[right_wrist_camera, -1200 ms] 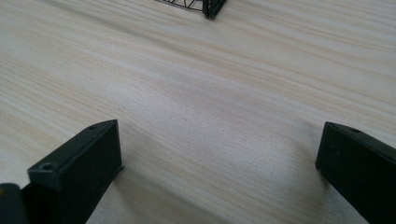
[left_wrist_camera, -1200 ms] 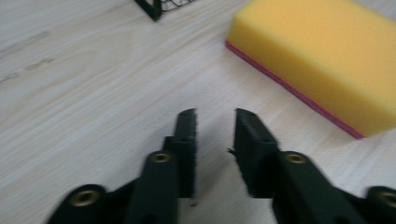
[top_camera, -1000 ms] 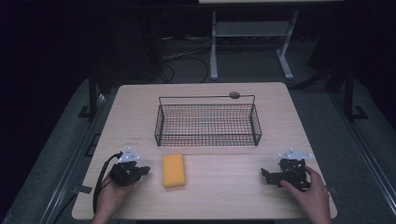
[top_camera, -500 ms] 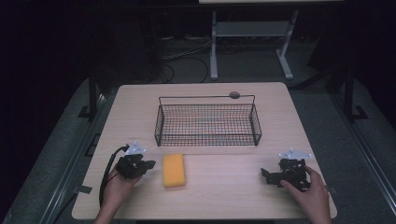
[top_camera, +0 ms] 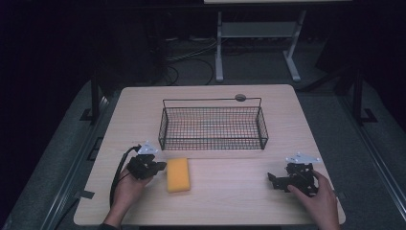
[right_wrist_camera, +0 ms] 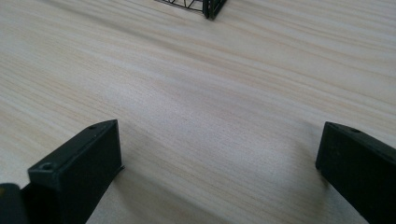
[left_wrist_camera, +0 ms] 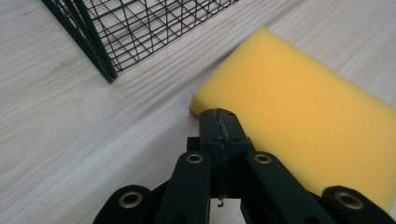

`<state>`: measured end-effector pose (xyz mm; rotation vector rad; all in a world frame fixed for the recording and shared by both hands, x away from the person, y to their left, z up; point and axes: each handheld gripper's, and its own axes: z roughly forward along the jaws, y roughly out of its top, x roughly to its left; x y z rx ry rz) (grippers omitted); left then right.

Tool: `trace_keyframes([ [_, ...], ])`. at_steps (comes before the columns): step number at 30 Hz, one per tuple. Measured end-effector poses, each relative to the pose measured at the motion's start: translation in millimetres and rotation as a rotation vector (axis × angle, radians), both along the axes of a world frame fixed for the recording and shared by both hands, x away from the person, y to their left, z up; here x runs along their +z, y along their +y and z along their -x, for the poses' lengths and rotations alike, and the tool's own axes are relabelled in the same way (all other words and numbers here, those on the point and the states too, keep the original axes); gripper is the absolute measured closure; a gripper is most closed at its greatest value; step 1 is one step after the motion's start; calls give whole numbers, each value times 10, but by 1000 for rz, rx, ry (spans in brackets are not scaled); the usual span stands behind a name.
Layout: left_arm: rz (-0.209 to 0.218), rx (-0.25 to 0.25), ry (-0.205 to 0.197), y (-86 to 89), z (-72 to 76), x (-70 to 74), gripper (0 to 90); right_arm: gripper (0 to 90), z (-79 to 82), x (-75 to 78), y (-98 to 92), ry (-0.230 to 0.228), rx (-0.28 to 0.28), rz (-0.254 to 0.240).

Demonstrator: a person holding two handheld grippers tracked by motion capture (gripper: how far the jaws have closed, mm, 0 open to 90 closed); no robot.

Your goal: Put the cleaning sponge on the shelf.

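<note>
Yellow sponge [top_camera: 177, 175]: one; wire basket [top_camera: 213, 125]: one.

Two bare forearms, no sleeves, a black left gripper [top_camera: 160, 166] with brass-coloured pivot rivets on its linkage arms, a black cable looping from it, a black right gripper [top_camera: 273, 180], blocky square-ended jaws, grey three-cornered plates on top

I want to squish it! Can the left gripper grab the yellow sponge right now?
Probably not yet: the left gripper is right beside the sponge with nothing between, but its jaws are shut. It would need to open first.
</note>
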<state>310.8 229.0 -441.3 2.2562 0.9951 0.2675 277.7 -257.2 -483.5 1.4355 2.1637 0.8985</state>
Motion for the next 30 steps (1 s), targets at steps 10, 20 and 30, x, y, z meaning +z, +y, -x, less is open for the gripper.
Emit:
trace_keyframes([
  [10, -1, -11, 2, -78, -47, 3, 896, 0, 0, 0, 0, 0, 1, 0],
  [20, -1, -25, 6, -184, -98, 2, 896, 0, 0, 0, 0, 0, 1, 0],
  [30, -7, -48, 7, -303, -150, 2, 897, 0, 0, 0, 0, 0, 1, 0],
])
